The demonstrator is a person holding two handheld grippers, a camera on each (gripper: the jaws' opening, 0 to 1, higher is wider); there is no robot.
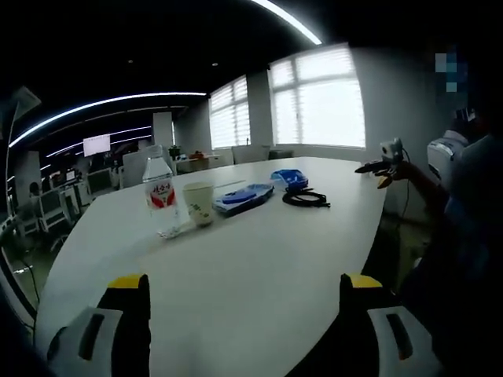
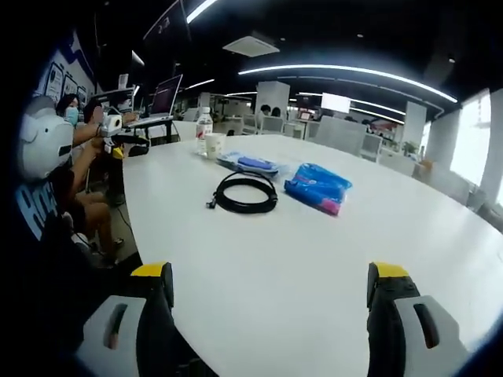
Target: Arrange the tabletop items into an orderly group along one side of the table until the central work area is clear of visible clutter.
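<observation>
Both grippers [image 1: 246, 310] [image 2: 269, 294] agape, above table [image 2: 314, 259].

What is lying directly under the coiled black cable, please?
Only the bare white table shows under the coiled black cable, including inside its loop. The surface beneath the cord itself is covered.

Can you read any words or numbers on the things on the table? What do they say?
Water bottle: its red and white label has printing, too blurred to read.
Paper cup: small marks on the side, too small to read.
Blue packet: no words can be made out.
Flat blue pack: no words can be made out.
Black cable: no writing.
So no text here can be read.
</observation>
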